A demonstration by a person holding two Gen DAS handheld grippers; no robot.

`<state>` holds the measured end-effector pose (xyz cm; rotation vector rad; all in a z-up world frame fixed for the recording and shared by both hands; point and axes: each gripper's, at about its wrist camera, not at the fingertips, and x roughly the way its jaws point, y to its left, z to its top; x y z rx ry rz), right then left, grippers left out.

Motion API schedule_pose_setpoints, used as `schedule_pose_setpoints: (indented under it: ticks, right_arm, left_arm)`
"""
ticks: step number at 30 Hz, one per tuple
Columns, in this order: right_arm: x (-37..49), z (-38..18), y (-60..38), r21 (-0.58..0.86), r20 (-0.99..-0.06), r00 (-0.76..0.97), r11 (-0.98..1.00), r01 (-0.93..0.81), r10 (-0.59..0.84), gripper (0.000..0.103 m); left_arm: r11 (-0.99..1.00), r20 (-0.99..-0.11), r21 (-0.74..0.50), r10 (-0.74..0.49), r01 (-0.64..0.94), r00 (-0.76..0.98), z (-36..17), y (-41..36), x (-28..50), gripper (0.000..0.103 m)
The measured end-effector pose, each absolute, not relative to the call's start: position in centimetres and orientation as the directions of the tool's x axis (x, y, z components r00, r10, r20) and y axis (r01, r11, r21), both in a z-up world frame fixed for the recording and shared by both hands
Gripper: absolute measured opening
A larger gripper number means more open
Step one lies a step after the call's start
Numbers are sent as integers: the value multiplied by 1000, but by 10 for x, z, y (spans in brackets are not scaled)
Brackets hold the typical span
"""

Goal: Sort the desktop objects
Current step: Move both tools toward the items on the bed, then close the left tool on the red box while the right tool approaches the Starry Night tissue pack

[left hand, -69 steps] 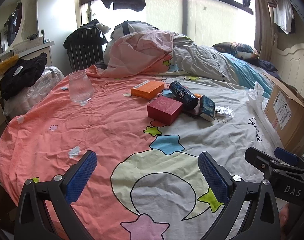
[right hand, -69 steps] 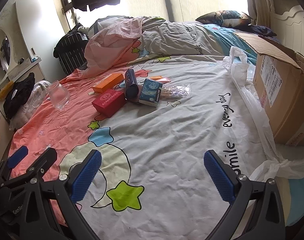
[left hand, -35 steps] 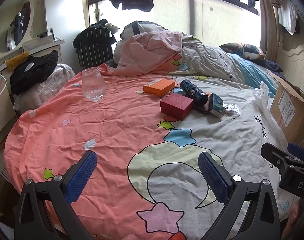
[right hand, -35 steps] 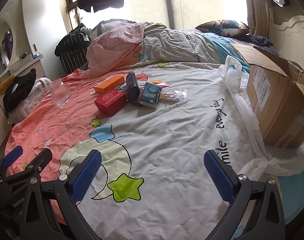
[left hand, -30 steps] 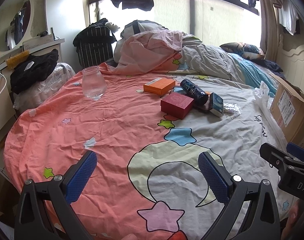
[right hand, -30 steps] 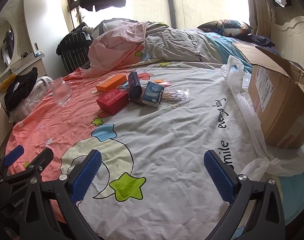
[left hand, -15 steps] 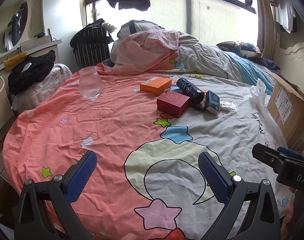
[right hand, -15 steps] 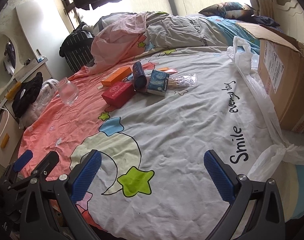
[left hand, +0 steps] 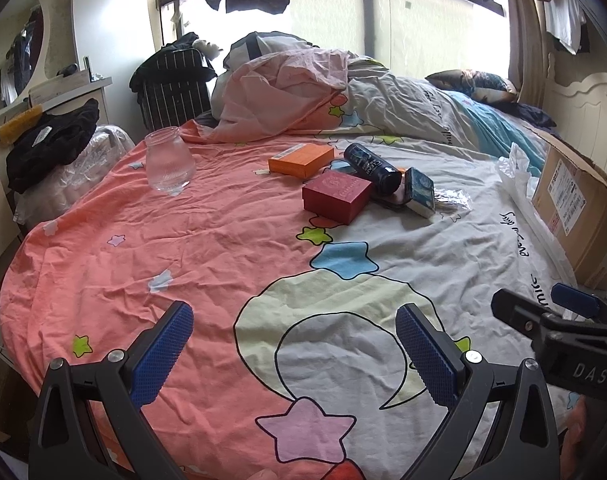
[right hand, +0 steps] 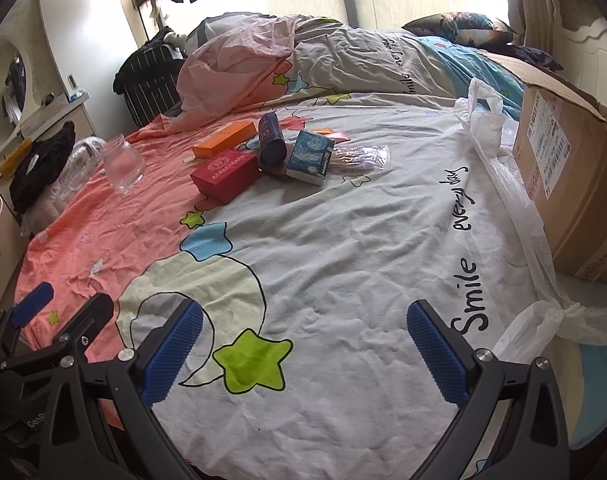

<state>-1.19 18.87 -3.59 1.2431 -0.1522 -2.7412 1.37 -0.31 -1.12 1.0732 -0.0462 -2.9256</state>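
A cluster of objects lies on the bed's far middle: a red box (left hand: 336, 197) (right hand: 225, 175), an orange box (left hand: 300, 160) (right hand: 223, 139), a dark blue can on its side (left hand: 371, 167) (right hand: 270, 140), a blue tissue pack (left hand: 420, 191) (right hand: 310, 156) and a clear wrapper of sticks (right hand: 359, 157). A clear glass jar (left hand: 168, 165) (right hand: 123, 167) stands apart at the left. My left gripper (left hand: 294, 348) is open and empty over the near bed. My right gripper (right hand: 305, 344) is open and empty, also far short of the cluster.
A cardboard box (right hand: 563, 152) with a white plastic bag (right hand: 487, 120) stands at the bed's right side. A bunched pink and grey quilt (left hand: 295, 88) lies behind the objects. A black suitcase (left hand: 171, 92) and a dresser with black clothes (left hand: 47, 140) stand left.
Both grippers drew back toward the bed's near edge and then shifted slightly forward and down. The objects have not moved. Both grippers stayed open.
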Motion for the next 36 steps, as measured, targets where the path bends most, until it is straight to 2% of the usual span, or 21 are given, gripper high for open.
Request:
schedule_pose_setpoints:
  ticks: [8,20,30,34,36]
  right_arm:
    - [-20,-37,187,122,-740,-659,-990,65,-134,103]
    - [-40,-40,185,113,-750,-648,-992,64,-127,102]
    - [-57,-45,183,94,-756,-643,-993,77,-122,102]
    - [-64,-46,186,86,-758,-642,-994,72,-112,102]
    - [-68,-45,188,85,-759,-642,-994,68,-109,102]
  left_arm:
    - [-999,-669,37,-22,-3,-743,-20,-4,0,103]
    - [-998,-708,-63,32,18,-706,-32,-26,-26,103]
    - [-993,-741,-97,116,-66,-662,-30,-15,-50,103]
    - [-977,-773,-184,209,-103,-599,-33,-12,-64,103]
    - [-976,-775,-197,215,-96,-594,-33,-12,-68,103]
